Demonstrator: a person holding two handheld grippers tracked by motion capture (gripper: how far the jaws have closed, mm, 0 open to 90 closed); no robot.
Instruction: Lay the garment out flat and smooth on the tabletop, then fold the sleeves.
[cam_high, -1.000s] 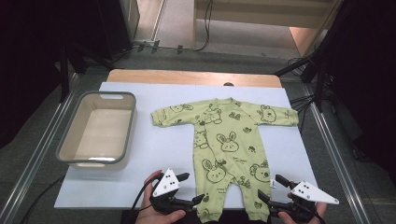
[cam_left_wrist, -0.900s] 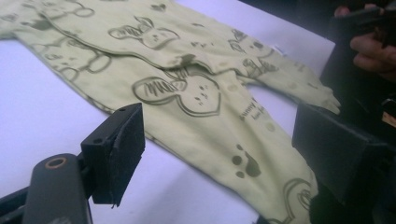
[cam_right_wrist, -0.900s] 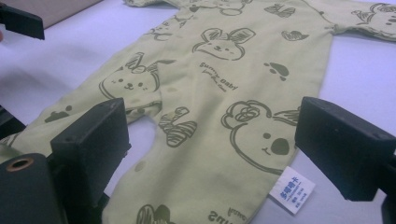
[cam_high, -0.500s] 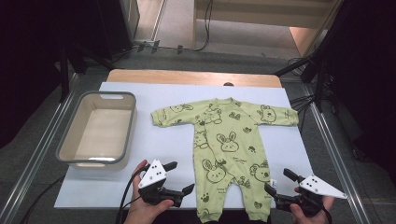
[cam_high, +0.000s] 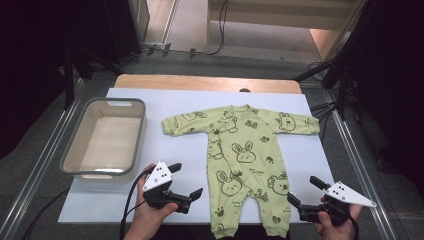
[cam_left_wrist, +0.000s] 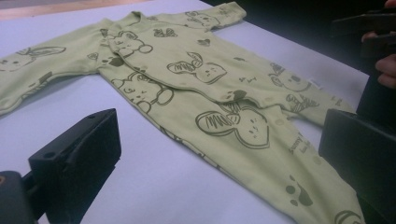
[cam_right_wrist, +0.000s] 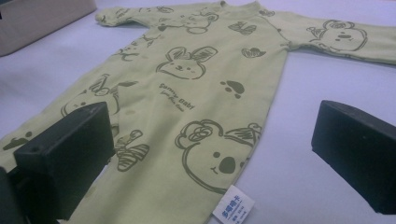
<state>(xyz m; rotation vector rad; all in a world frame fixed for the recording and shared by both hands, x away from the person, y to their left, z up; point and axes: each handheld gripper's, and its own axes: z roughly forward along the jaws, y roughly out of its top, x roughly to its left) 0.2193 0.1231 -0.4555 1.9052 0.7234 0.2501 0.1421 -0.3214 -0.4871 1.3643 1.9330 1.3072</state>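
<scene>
I have the green baby romper (cam_high: 243, 165) lying flat and spread on the white mat (cam_high: 300, 165), collar toward the far edge, both legs reaching the near edge, so its long axis runs far to near, straight down the gap between my hands. My left gripper (cam_high: 185, 181) sits at the near edge just off the romper's left leg, jaws pointing across at the cloth; my right gripper (cam_high: 304, 190) sits just off the right leg, pointing back the other way. Both pairs of jaws have just been opening and now stand wide with nothing between them, the fabric lying loose beyond the pads in each gripper view. Each hand is about equally near its own leg cuff. The grey bin (cam_high: 107, 137) sits by the left edge, well apart from the romper, nearer my left hand.
</scene>
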